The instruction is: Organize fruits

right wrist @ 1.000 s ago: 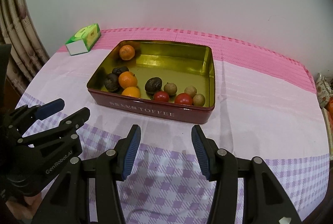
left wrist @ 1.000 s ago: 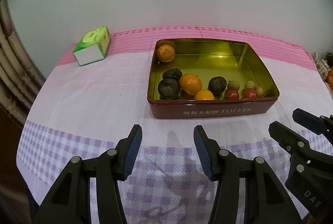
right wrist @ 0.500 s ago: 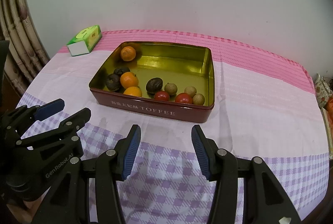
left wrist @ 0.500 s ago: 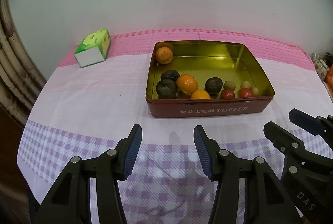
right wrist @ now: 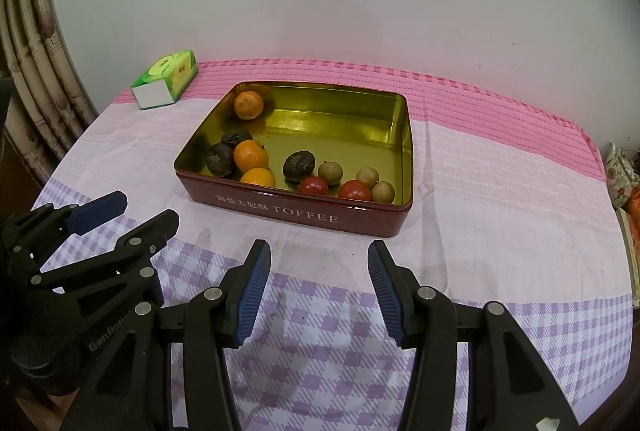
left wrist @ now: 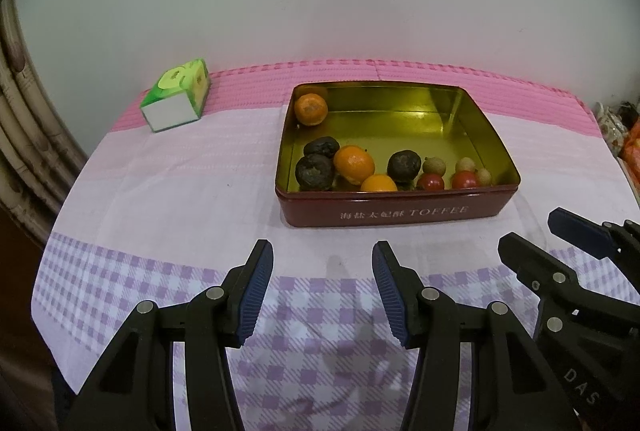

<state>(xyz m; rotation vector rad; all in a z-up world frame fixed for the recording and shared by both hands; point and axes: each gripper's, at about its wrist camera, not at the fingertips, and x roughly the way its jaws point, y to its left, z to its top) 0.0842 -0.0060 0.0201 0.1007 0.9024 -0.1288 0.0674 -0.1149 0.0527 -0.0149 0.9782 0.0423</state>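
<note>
Straight ahead of both empty, half-spread grippers, left gripper [left wrist: 322, 285] and right gripper [right wrist: 318, 285]: red rectangular toffee tin [left wrist: 394, 213] with mixed fruits, long side facing, about equally near.

Fruits [right wrist: 251, 157] sit in the toffee tin [right wrist: 304, 213] — right hand-held gripper [right wrist: 319, 273] gapes.

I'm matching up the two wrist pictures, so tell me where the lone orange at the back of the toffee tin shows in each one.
Left wrist view: the lone orange sits in the tin's far left corner, near picture centre.
Right wrist view: the same orange is in that far left corner, left of centre.
Shared landmark: the green tissue box, left of the tin.
</note>
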